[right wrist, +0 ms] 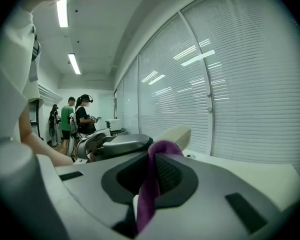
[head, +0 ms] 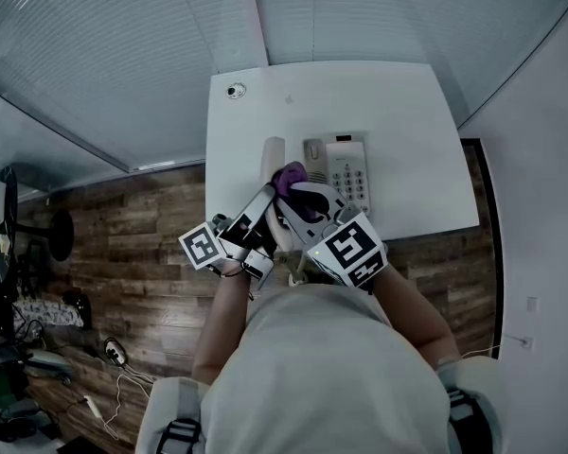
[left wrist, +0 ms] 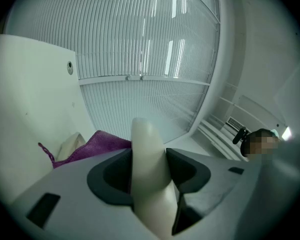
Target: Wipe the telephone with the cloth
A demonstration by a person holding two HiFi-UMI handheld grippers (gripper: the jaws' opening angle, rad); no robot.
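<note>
Clamping a cream handset (left wrist: pixel 146 134), the left hand-held gripper (left wrist: pixel 149 159) has both jaws pressed against its sides; the handset's lower end is cut off at the frame's bottom edge. The right hand-held gripper (right wrist: pixel 150 173) is closed on a purple cloth (right wrist: pixel 162 149), which bunches above the jaws and hangs down between them.

In the head view the two grippers meet over the white tabletop (head: pixel 398 112), just left of the telephone (head: pixel 348 173). Its keypad shows, but its near-left part is covered by the right hand-held gripper (head: pixel 298 195) and the cloth (head: pixel 288 175). The handset (head: pixel 273 152) stands up from the left hand-held gripper (head: pixel 265 195), with the cloth right beside it; whether cloth and handset touch cannot be made out. In the left gripper view the cloth (left wrist: pixel 97 144) is partly hidden behind the gripper body.
</note>
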